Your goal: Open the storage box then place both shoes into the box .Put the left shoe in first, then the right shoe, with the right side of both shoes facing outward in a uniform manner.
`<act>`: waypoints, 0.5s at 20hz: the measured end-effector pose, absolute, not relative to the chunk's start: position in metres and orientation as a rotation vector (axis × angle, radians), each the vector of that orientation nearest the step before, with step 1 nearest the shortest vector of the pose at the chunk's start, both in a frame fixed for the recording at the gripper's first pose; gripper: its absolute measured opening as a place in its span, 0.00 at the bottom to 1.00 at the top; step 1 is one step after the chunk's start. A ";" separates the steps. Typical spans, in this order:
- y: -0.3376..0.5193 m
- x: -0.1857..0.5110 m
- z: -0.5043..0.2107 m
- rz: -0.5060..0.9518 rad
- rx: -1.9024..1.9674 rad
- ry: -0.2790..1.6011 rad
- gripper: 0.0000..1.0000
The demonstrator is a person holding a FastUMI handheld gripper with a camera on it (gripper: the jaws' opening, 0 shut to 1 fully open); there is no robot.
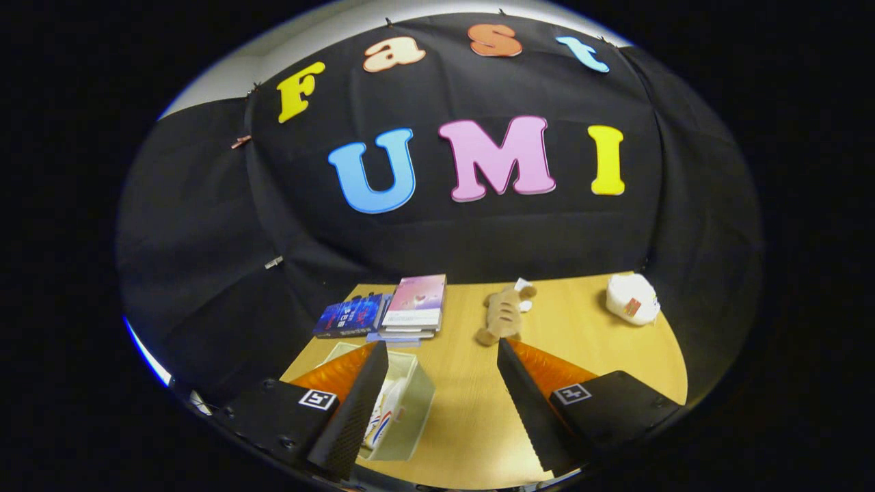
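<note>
So the gripper (441, 396) is hanging above a light wooden bench (472, 410), tilted down a bit, with its 2 fingers (359, 403) spread wide and nothing held between them, just bare bench in the gap.

Storage box (410, 410): it's a pale, greenish-white open-topped box sitting on the bench right beside the left finger, at about 9 o'clock from the gap. That finger covers the box's left part. Inside you can see something white with red and blue markings (383, 417), could be a shoe, but too much of it is hidden to tell. I can't make out a lid either.

Beyond the fingers, toward the back of the bench:
- at roughly 11 o'clock, a small stack of books (413, 311) with a pink-covered one on top, and a dark blue book (348, 316) lying just beside it on its left, touching or nearly so
- at about 12 to 1 o'clock, a tan plush toy (504, 314) lying flat, well apart from the books
- at about 2 o'clock, near the far right corner, a white rounded bundle (632, 298) with a small red tag on it, well apart from the toy

Behind the bench it's the black cloth wall (205, 239) of the booth.
</note>
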State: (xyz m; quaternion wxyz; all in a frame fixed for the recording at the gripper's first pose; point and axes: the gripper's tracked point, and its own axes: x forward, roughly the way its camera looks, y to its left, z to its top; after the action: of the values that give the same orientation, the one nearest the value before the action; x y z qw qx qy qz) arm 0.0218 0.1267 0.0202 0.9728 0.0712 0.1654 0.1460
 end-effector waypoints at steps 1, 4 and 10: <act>0.115 0.021 0.029 0.300 0.132 0.294 0.98; 0.083 0.022 0.055 0.314 0.096 0.171 0.98; 0.034 0.016 0.079 0.238 0.046 0.003 0.98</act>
State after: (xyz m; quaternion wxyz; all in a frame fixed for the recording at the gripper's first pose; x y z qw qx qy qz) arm 0.0159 0.0341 0.0791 0.9926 0.0229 0.0015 0.1189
